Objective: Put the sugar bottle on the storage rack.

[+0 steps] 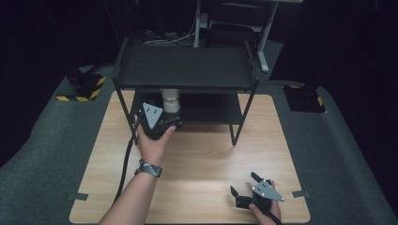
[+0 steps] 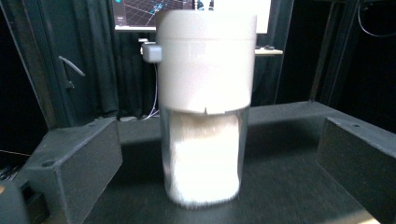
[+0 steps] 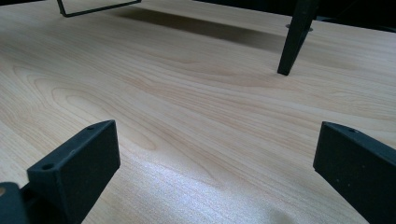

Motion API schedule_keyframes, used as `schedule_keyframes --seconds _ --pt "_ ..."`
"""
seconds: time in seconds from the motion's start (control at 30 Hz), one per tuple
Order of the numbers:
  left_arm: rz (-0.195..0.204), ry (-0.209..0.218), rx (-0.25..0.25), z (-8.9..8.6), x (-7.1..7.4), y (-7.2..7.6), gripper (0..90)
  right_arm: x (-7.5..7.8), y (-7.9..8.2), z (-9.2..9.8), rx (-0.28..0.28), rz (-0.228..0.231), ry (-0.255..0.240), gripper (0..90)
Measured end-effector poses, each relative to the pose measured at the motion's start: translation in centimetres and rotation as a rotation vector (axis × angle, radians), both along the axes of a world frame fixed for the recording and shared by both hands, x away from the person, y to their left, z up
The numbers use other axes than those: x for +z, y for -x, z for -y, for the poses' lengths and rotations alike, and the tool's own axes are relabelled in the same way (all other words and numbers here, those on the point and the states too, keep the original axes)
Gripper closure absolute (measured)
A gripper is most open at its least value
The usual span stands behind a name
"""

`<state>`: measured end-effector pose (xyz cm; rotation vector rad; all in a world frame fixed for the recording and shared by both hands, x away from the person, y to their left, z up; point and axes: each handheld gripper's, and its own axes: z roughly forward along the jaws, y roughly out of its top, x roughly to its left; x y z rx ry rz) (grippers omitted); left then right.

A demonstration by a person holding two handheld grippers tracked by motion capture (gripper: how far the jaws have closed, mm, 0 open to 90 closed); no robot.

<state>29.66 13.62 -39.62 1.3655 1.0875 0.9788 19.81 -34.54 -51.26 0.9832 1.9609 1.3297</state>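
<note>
Figure. I operate two hand-held grippers at a wooden table (image 1: 206, 159) bearing a black two-tier rack (image 1: 185, 70); all places below are given relative to the rack.

Jar. The jar (image 2: 205, 107), clear-walled with a tall white lid and white contents, stands upright on the rack's lower shelf, toward its left end, beneath the top shelf. In the high view its lid (image 1: 171, 100) shows just under the top shelf's front edge.

Left gripper (image 1: 162, 123). It sits at the front edge of the lower shelf, aimed at the jar. In the left gripper view its jaws stand wide apart, one to each side of the jar, touching neither wall; I judge the jar is not gripped.

Right gripper (image 1: 244, 185). It rests on the table well in front of the rack's right legs, jaws spread, nothing between them.

Risks, as I judge them. The jar is tall and narrow: if one jaw meets it before the other, it may tip or slide back along the shelf. Glass walls are slick, so a light clamp may let it slip. A clamp on the lid alone may loosen it. Lifting steeply may knock the lid against the top shelf.
</note>
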Motion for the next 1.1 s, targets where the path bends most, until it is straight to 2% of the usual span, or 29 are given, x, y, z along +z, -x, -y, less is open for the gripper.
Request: schedule_keyframes --seconds 0.27,0.3,0.33,0.53,0.6,0.77,0.87,0.97,1.1 --pt "0.031 0.017 -0.014 -1.4 -1.2 2.9 0.4 0.1 0.0 -0.1 -0.003 -0.002 0.006 0.1" --pt "0.043 0.023 -0.021 -1.9 -1.7 4.0 0.4 0.1 0.0 -0.1 -0.002 -0.002 0.006 0.1" --pt "0.043 0.023 -0.021 -1.9 -1.7 4.0 0.4 0.1 0.0 -0.1 -0.002 -0.002 0.006 0.1" --pt "0.074 0.036 -0.023 -3.4 -3.3 6.3 0.4 0.1 0.0 -0.1 0.000 -0.003 0.006 0.1" --pt "0.084 0.029 -0.028 -3.9 -4.0 7.2 0.4 0.1 0.0 -0.1 0.002 -0.003 0.006 0.1" --pt "0.084 0.002 -0.034 -4.8 -5.1 8.8 0.4 0.1 -0.1 0.0 0.005 -0.005 0.006 0.1" --pt "0.090 0.000 -0.055 -5.8 -6.6 10.1 0.4 0.1 -0.1 0.0 0.006 -0.005 0.005 0.1" --pt "0.093 0.000 -0.066 -6.3 -7.4 10.8 0.4 0.1 -0.1 0.0 0.006 -0.005 0.007 0.1" --pt "0.070 -0.017 -0.072 -7.1 -8.7 12.3 0.4 0.1 -0.1 0.0 0.007 -0.005 0.008 0.1"
